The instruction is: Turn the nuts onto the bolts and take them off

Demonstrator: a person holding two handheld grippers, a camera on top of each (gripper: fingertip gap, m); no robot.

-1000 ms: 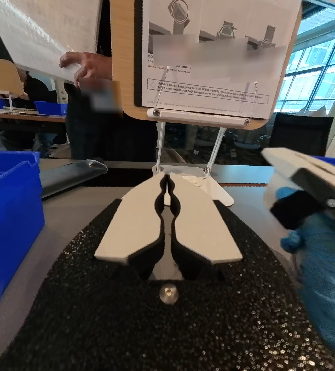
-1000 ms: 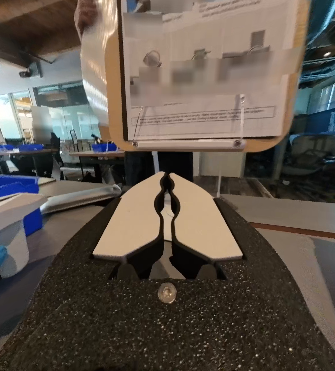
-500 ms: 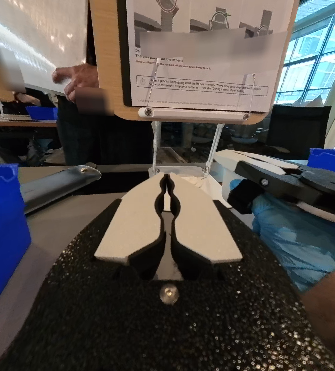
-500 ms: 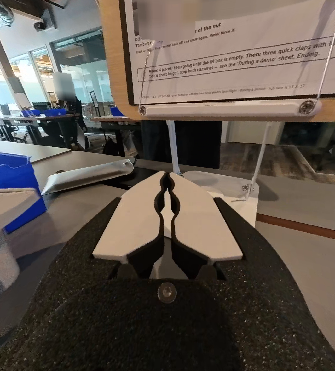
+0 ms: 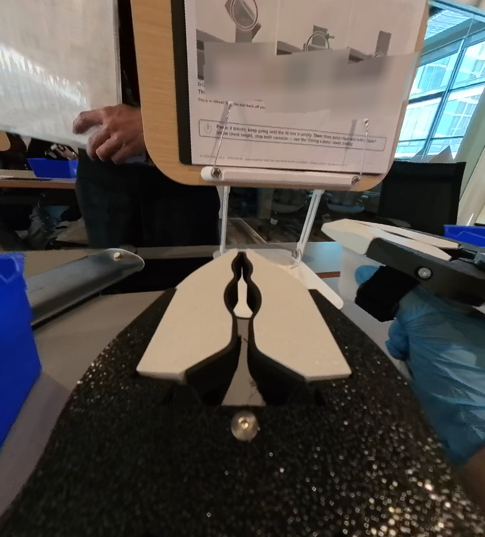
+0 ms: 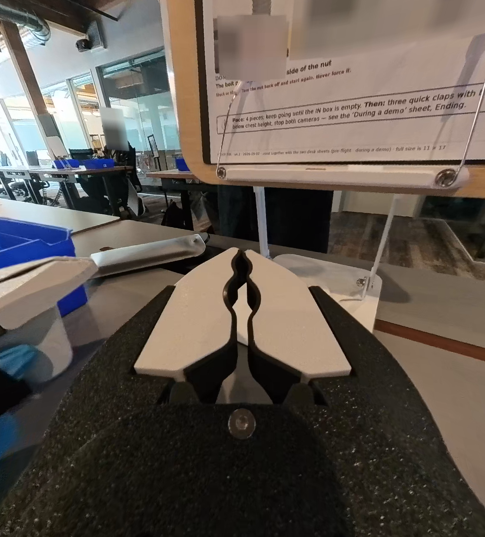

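No nut or bolt shows in either view. My left gripper (image 5: 241, 255) is shut and empty, held above the grey table and pointing at the foot of the sheet stand. My right gripper (image 6: 241, 254) is shut and empty too, pointing at the same stand from a little to the right. In the left wrist view the right gripper (image 5: 380, 235) shows at the right, held by a blue-gloved hand (image 5: 450, 377). In the right wrist view the left gripper (image 6: 31, 279) shows blurred at the left edge.
A wooden board with a printed sheet (image 5: 287, 96) stands on a white stand (image 6: 360, 293) ahead. A blue bin (image 5: 0, 343) is at the left, another blue bin (image 5: 479, 235) at the right. A metal plate (image 6: 148, 255) lies ahead left. A person (image 5: 110, 136) stands behind the table holding paper. Spacing between my two grippers at the tips: around 10 cm.
The right gripper has swung in from the right and moved forward, closer to the stand. The left gripper has shifted slightly. Both stayed shut.
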